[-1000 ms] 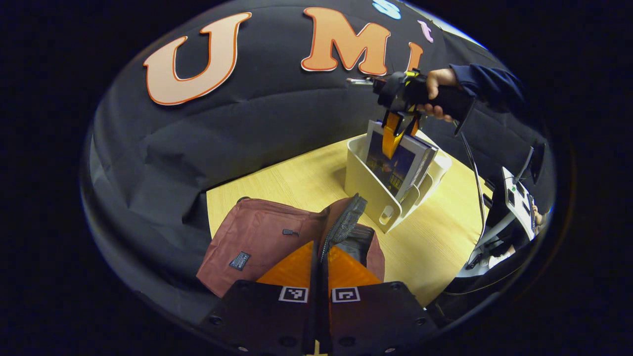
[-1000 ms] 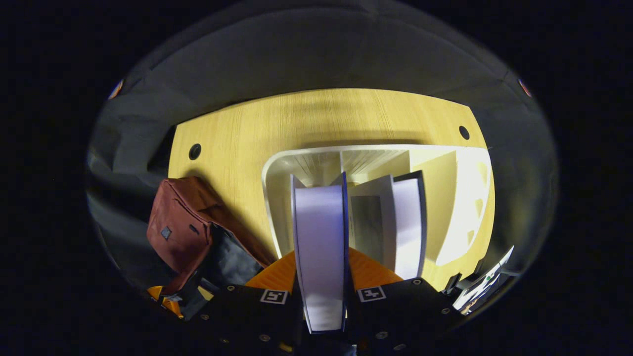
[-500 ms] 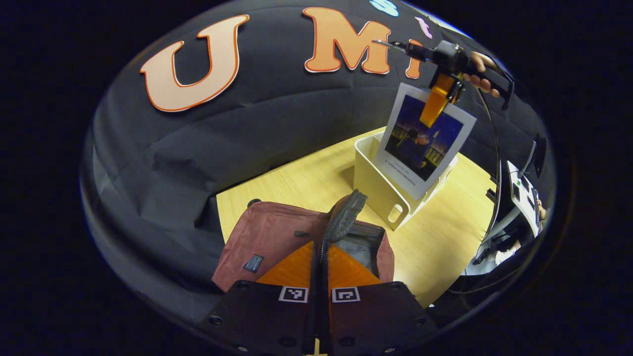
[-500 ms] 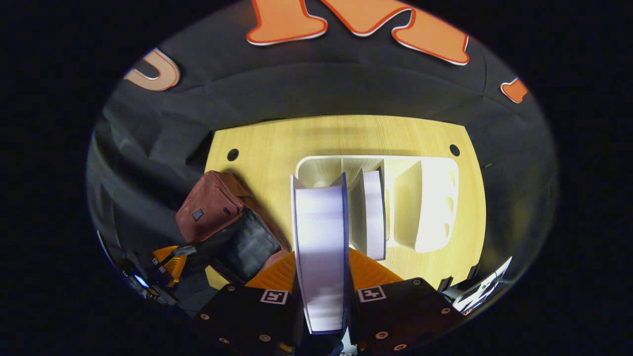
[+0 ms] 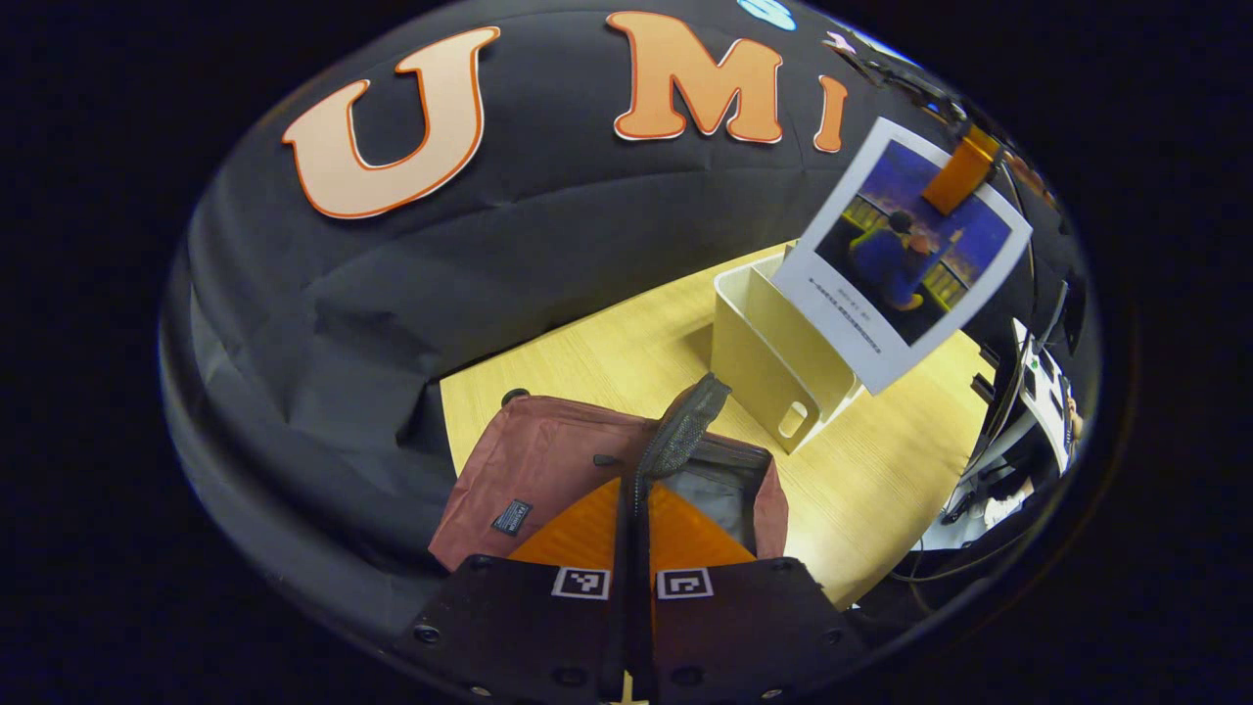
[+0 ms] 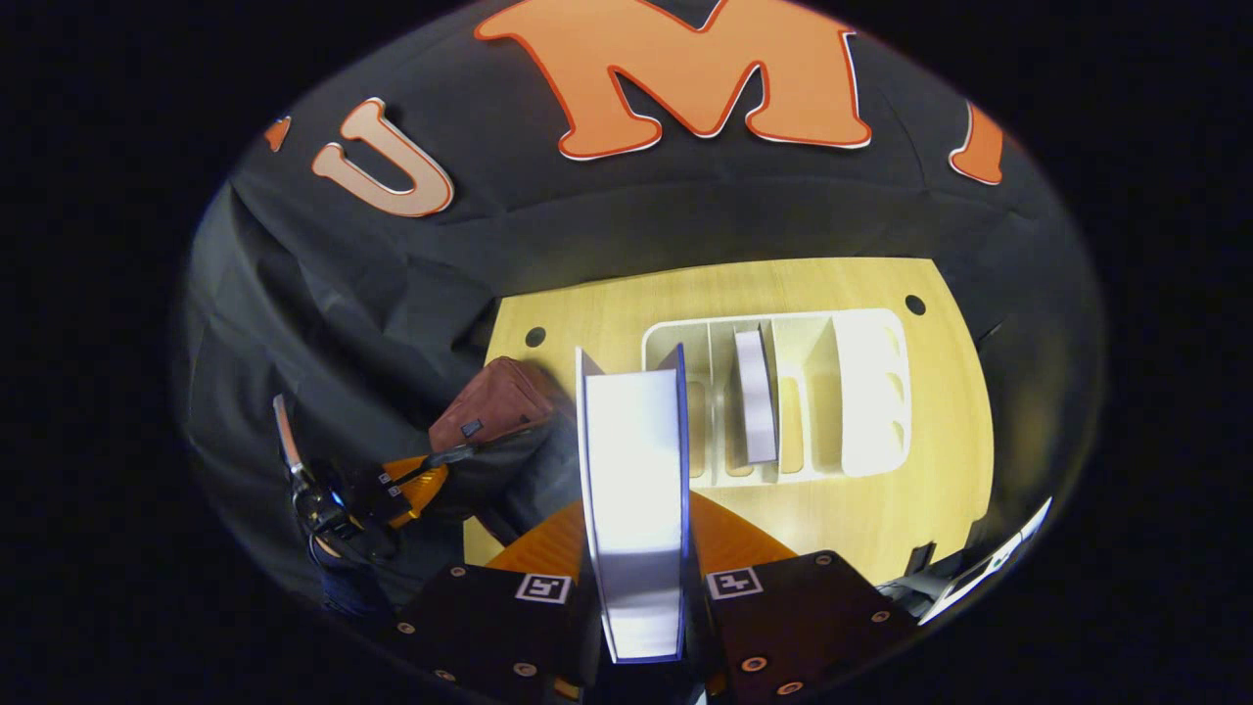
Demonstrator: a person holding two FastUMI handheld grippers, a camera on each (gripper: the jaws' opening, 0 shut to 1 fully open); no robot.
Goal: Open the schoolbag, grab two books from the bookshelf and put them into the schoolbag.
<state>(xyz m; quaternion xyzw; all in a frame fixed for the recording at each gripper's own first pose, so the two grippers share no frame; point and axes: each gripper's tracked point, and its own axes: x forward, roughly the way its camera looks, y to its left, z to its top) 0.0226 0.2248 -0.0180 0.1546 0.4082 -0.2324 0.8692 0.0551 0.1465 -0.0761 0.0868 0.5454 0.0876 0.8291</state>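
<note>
Right gripper (image 6: pixel 636 548) clenched on a white-bordered book with a dark blue picture cover (image 5: pixel 905 250), both fingers pressing its covers; book is in the air, tilted, above the cream plastic bookshelf (image 5: pixel 773 343). A second white-paged book (image 6: pixel 754 392) stands upright in a middle slot of the bookshelf. Left gripper (image 5: pixel 631 529) is pinched shut on the dark mesh flap (image 5: pixel 680 436) at the open mouth of the maroon fabric schoolbag (image 5: pixel 548 460). Schoolbag lies on the light wood worktop (image 5: pixel 607 362), left of the bookshelf, close by.
</note>
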